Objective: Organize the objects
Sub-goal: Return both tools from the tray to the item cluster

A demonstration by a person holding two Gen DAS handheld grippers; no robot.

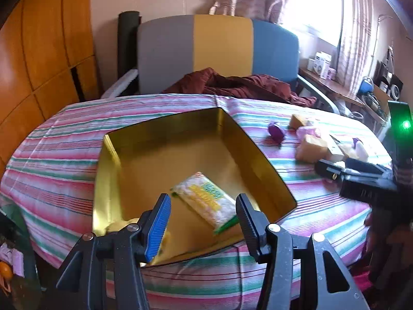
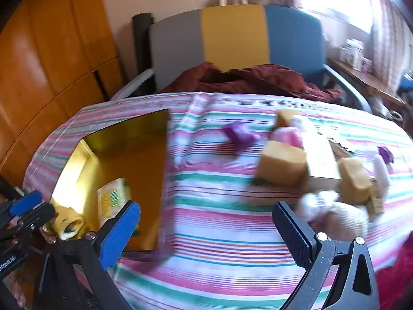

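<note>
Sorting is proceeding: left gripper point(image 1: 204, 214) is hovering, jaws narrowly parted and empty, over the gold tin point(image 1: 165, 134) holding a packet point(image 1: 204, 199). Right gripper point(image 2: 206, 227) is gaping wide, empty, needing to approach a loose tan block point(image 2: 281, 165).

Beyond the gripper fingers, at the far edge of the striped cloth point(image 1: 64, 139), lies a crumpled dark red cloth point(image 1: 232, 82). Directly behind it stands a chair point(image 1: 222, 44) with a backrest in three vertical panels: grey, yellow, blue. A black post point(image 1: 127, 49) rises just left of the backrest. Further left of the gripper, an orange-brown wooden cupboard point(image 1: 44, 51) fills the side of the room. Ahead and to the right, patterned curtains point(image 1: 353, 25) hang beside a bright window point(image 1: 317, 2). Below the window, a wooden shelf point(image 1: 333, 85) carries white boxes point(image 1: 320, 63) and a blue round item point(image 1: 366, 85); finer detail there is too blurred to identify.
</note>
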